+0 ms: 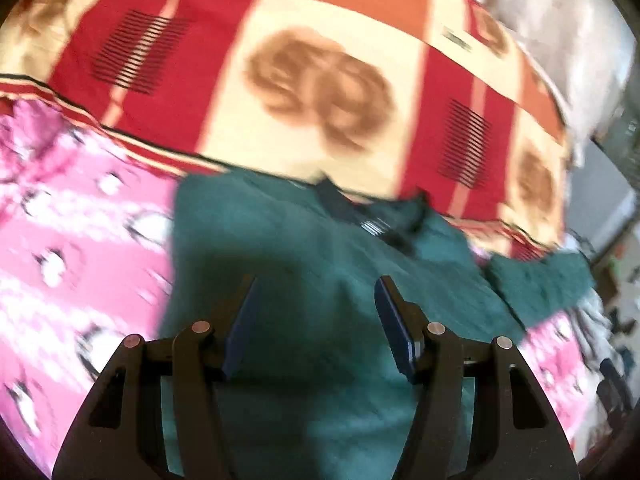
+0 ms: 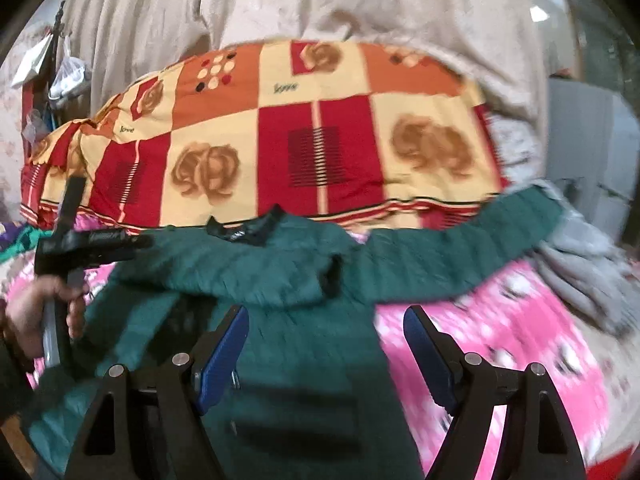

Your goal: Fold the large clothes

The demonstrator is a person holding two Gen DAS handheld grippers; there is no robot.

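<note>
1. A dark green sweater [image 2: 288, 264] lies spread on a pink patterned bedcover [image 2: 520, 328], its black collar [image 2: 244, 228] at 12 o'clock beside a red, orange and cream quilt [image 2: 304, 136]
2. One sleeve [image 2: 460, 236] stretches toward 3 o'clock along the quilt's edge
3. The right gripper [image 2: 324, 352] hangs above the sweater's body, fingers released and grasping nothing
4. The left gripper [image 1: 316, 320] hangs over the green cloth, fingers apart and empty
5. At 9 o'clock in the right view, a hand [image 2: 36, 312] grips the left gripper's handle

Dark green sweater [image 2: 280, 264], pink patterned bedsheet [image 2: 520, 340], red-cream rose-print quilt [image 2: 320, 120]
</note>
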